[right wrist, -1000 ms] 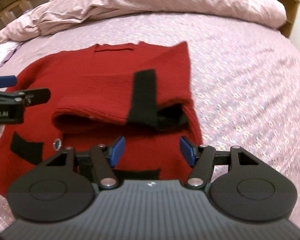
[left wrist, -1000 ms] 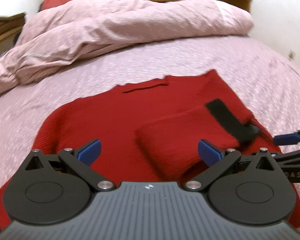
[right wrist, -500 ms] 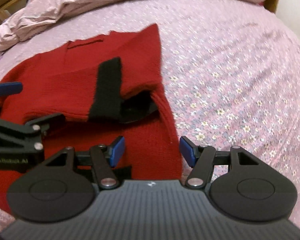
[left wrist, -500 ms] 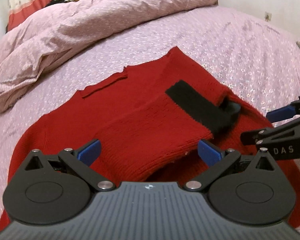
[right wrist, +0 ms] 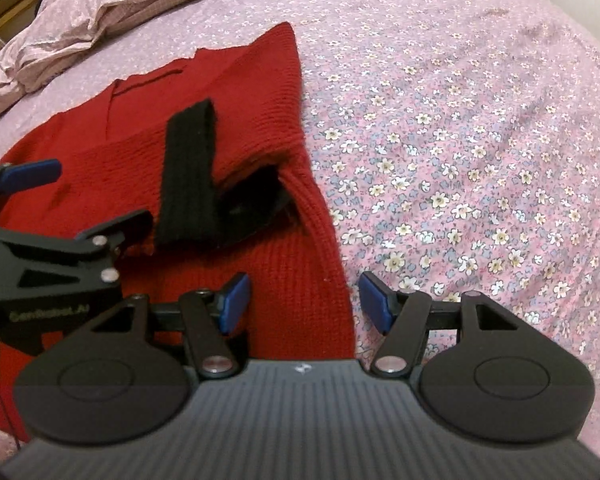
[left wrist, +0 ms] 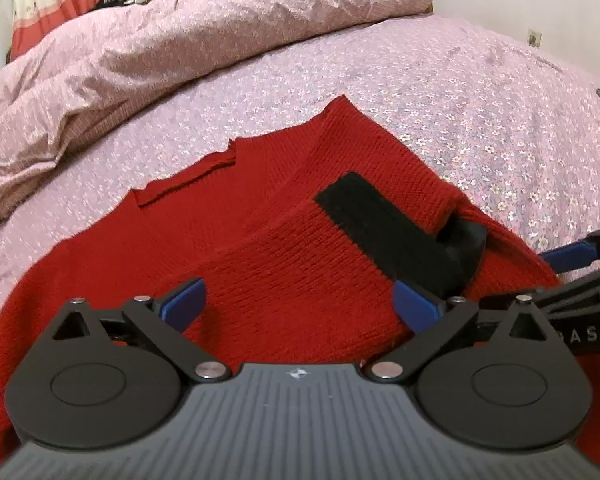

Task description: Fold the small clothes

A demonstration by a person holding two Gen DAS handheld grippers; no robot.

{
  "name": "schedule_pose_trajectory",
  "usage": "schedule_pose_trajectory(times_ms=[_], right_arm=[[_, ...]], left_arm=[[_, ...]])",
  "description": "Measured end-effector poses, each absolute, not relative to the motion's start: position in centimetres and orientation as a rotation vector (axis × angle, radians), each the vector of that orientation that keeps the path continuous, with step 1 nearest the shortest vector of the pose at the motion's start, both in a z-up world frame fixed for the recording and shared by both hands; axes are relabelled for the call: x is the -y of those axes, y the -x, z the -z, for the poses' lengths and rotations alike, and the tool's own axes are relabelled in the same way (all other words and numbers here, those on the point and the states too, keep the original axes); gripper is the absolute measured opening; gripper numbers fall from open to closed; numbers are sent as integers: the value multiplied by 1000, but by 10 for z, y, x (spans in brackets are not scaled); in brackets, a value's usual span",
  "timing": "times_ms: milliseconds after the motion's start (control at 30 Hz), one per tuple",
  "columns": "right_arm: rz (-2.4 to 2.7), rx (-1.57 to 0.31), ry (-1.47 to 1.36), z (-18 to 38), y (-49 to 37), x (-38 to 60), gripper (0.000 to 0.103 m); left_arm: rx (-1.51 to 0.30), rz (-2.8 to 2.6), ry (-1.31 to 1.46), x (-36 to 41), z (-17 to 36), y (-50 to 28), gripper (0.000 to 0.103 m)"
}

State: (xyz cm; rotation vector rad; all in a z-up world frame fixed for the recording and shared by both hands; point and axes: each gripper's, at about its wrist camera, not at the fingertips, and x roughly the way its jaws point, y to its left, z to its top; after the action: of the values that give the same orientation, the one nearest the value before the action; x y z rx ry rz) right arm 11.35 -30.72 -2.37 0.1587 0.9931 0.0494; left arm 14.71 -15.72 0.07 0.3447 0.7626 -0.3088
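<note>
The red sweater [left wrist: 284, 248] lies flat on the flowered bed sheet [left wrist: 480, 92], neckline away from the cameras, and serves here as the landmark. Left of the sweater and beyond it, a rumpled pink duvet [left wrist: 148, 52] is heaped toward the headboard, well apart from the knit.

Over the sweater's near left part hover the left tongs [left wrist: 298, 300], released, the blue pads spread wide with nothing between them. They sit low above the folded-in sleeve [left wrist: 300, 276], probably because that fold has been laid and needs only smoothing or a fresh grip.

Across the sweater's middle the sleeve runs toward its right edge, ending in a black cuff [right wrist: 190, 176] that lies on top of the red body. The cuff's mouth gapes a little at the right side, so the fold looks loose rather than pressed.

At the sweater's near right edge hang the right tongs [right wrist: 304, 300], also released and empty, straddling the border between knit and sheet. That placement suits pinching the side seam or hem for the next fold, likely bringing the right side inward or the bottom upward. The soft, thick knit should hold a crease poorly and may spring back unless pressed down.
</note>
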Motion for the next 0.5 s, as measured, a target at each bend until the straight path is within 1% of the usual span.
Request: schedule_pose_trajectory(times_ms=[200, 367, 500], right_arm=[[-58, -986, -152, 23, -109, 309, 63], [-40, -972, -165, 17, -104, 316, 63], [9, -938, -160, 10, -99, 332, 63]], left_arm=[[-774, 326, -339, 157, 2, -151, 100], [-741, 432, -302, 155, -15, -138, 100], [-727, 475, -360, 162, -15, -124, 100]])
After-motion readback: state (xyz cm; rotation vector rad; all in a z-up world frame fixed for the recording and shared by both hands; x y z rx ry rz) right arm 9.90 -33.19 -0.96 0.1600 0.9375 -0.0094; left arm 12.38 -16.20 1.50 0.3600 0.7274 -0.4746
